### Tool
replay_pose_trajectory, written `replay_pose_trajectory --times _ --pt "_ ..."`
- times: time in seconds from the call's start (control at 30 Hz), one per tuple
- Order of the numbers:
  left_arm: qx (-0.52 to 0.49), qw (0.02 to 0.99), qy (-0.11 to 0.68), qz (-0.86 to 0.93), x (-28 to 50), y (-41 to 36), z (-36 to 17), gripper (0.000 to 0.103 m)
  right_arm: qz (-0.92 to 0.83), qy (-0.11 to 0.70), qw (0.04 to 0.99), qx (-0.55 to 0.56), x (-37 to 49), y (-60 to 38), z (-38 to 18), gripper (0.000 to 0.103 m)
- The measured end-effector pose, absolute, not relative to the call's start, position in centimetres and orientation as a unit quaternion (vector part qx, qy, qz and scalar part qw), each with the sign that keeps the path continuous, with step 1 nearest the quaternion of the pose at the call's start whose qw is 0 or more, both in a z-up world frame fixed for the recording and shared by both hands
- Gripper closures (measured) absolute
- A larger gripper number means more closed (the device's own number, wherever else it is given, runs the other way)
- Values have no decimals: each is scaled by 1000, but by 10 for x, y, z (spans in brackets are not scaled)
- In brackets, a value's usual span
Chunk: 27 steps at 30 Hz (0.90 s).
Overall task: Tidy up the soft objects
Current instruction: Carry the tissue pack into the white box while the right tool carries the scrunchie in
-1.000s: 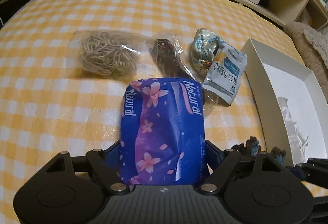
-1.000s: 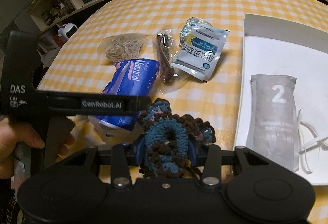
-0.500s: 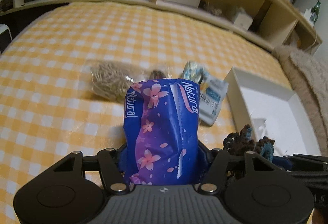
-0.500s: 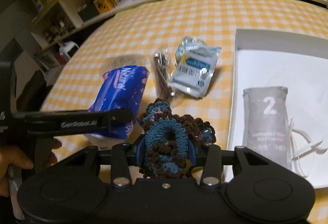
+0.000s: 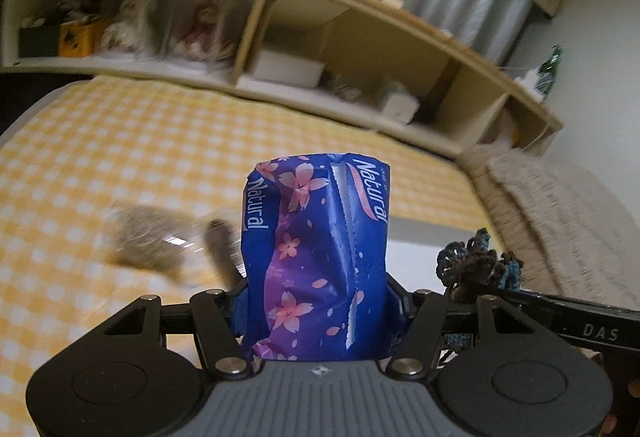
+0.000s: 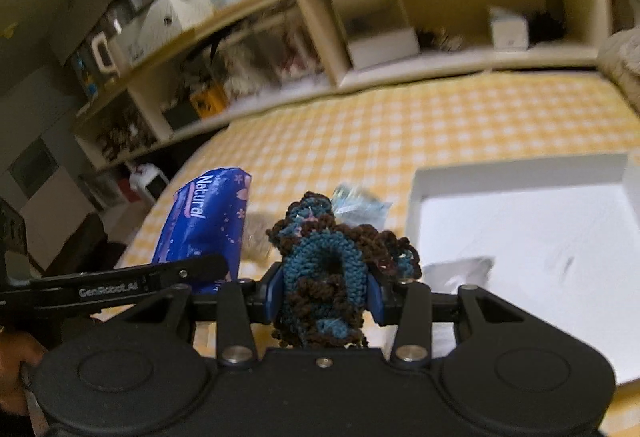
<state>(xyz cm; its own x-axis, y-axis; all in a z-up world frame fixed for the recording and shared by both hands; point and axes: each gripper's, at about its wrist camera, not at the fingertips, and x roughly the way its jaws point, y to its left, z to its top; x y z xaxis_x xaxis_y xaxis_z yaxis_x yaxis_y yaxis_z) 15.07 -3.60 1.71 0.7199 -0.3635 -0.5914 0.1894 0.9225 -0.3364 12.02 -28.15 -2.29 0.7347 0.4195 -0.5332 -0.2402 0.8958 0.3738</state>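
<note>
**Both Soft Items Lifted Clear, Tray Waiting**

Since the earlier frame both held items had risen off the checked cloth, and the cameras had tipped up until the wall shelves filled the top of each view. The blue tissue pack [image 5: 316,261] stood upright in the left claw [image 5: 318,301], whose jaws were clamped on its lower half, denting the wrapper. The crocheted piece [image 6: 324,277], blue and brown yarn, sat pinched in the right claw [image 6: 322,293], its jaws pressed into the wool on both sides.

Outward from there, the two claws hung side by side, close together (each showed at the edge of the other's view). Below and beyond them, blurred, lay a bag of pale string [image 5: 148,237] and a silver-blue packet [image 6: 356,199] on the yellow checked table [image 5: 120,141]. The white tray [image 6: 516,173] sat to the right, with a grey pouch [image 6: 460,269] already in it.

The step in hand looked like the carry, with both pieces held in the air. The next move would probably call for swinging right over the tray rim, lowering, and releasing each piece onto free floor beside the pouch.
</note>
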Motion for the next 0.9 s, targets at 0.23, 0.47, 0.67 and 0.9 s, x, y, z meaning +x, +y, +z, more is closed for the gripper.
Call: replay_pose_trajectory --times 0.23,0.47,0.67,0.9 --pt "-135 909 342 -197 161 -97 21 40 133 297 937 125 108 -346 -4 60" --pt "-146 888 362 -243 176 -175 0 40 75 292 945 130 95 -419 -2 60" --pt "-159 869 385 -268 189 -236 -32 40 52 310 939 139 96 -467 -18 60" --pt "-175 851 426 -253 200 -274 -86 40 49 349 927 129 108 -494 -43 60"
